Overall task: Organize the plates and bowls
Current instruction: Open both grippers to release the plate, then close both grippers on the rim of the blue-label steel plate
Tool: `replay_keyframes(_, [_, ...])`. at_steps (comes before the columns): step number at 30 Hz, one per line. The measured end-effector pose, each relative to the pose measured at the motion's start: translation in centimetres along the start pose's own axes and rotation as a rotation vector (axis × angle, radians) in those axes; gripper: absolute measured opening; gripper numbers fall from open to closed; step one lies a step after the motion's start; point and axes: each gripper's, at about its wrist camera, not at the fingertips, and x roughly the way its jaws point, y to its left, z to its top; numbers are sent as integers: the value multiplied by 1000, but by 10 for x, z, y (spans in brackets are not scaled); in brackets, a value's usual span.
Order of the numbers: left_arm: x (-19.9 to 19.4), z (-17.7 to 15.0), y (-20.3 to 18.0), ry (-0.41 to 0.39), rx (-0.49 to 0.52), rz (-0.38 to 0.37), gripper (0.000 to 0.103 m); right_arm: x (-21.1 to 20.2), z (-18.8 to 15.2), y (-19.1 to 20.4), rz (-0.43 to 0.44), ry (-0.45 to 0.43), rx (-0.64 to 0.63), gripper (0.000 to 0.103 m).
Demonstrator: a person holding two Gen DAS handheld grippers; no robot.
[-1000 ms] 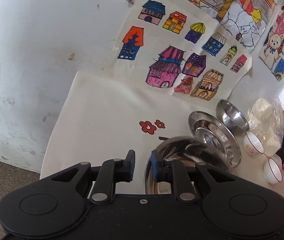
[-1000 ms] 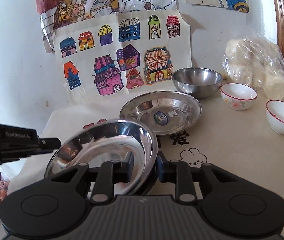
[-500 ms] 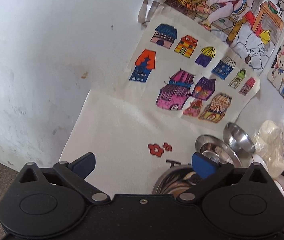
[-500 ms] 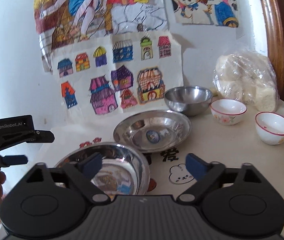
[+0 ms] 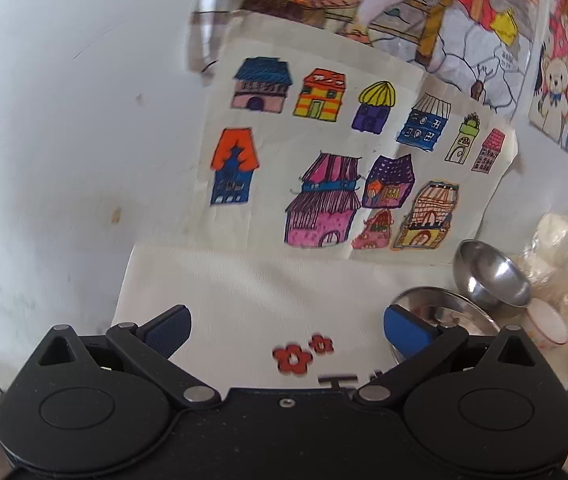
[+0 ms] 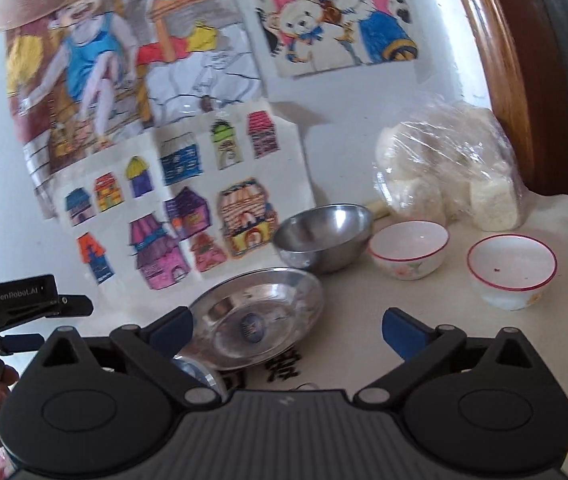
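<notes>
My right gripper (image 6: 287, 330) is open and empty, raised above the table. A steel plate (image 6: 260, 316) lies just ahead of it. A second steel plate (image 6: 198, 372) peeks out under my left finger. Behind stand a steel bowl (image 6: 324, 236) and two white red-rimmed bowls (image 6: 408, 248) (image 6: 512, 268). My left gripper (image 5: 286, 330) is open and empty over the white cloth. In its view the steel plate (image 5: 444, 308), the steel bowl (image 5: 492, 276) and a white bowl (image 5: 546, 324) sit at the right.
A plastic bag of white blocks (image 6: 448, 168) stands at the back right by a wooden frame (image 6: 496, 60). Drawings (image 5: 344, 160) hang on the wall behind the table. The left gripper also shows at the left of the right wrist view (image 6: 20, 300).
Both grippers opened and let go of the steel plate they held, which now lies on the table. Both have since lifted and pulled back.
</notes>
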Motion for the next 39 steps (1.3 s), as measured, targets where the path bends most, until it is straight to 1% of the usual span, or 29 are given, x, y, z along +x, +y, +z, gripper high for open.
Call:
replay_keyframes(5, [22, 11, -12, 26, 57, -13, 102, 17, 3, -8, -29, 13, -26, 103])
replay_keyframes(9, [41, 15, -25, 63, 108, -46, 102, 37, 3, -8, -42, 60, -41, 103])
replay_keyframes(12, [54, 14, -34, 93, 145, -53, 102, 52, 3, -6, -44, 100, -52, 103])
replay_keyframes(16, [69, 11, -42, 115, 166, -50, 102, 65, 1, -2, -50, 129, -77, 103])
replay_keyframes(20, [81, 10, -49, 146, 182, -69, 102, 76, -1, -1, -62, 152, -86, 103])
replay_keyframes(23, [88, 11, -53, 180, 193, -91, 102, 82, -1, -2, -53, 165, -87, 103])
replay_keyframes(24, [89, 10, -55, 181, 194, -95, 101, 83, -1, -2, -46, 166, -86, 102])
replay_keyframes(27, [89, 10, -59, 178, 213, -102, 97, 88, 0, -1, -23, 169, -82, 91])
replay_keyframes(29, [89, 9, -62, 176, 223, -113, 94, 90, 1, 0, -3, 171, -76, 88])
replay_keyframes(31, [89, 8, -64, 179, 234, -128, 87, 90, 2, 1, 14, 171, -72, 81])
replay_keyframes(32, [89, 7, -65, 182, 239, -137, 85, 91, 2, 2, 22, 172, -71, 79])
replay_keyframes(33, [90, 6, -66, 187, 242, -145, 80, 91, 2, 2, 28, 175, -69, 75])
replay_keyframes(34, [90, 5, -67, 194, 242, -155, 76, 92, 1, 2, 31, 179, -68, 69])
replay_keyframes(35, [91, 5, -68, 199, 243, -163, 74, 93, 1, 2, 33, 182, -67, 66])
replay_keyframes(36, [92, 4, -69, 205, 243, -174, 69, 94, 0, 2, 34, 186, -65, 60])
replay_keyframes(37, [93, 3, -69, 212, 243, -182, 60, 94, 0, 3, 34, 189, -63, 58])
replay_keyframes(38, [94, 2, -69, 219, 243, -189, 55, 94, 0, 2, 36, 190, -61, 57])
replay_keyframes(39, [95, 1, -69, 232, 240, -198, 45, 94, 0, 2, 38, 190, -57, 55])
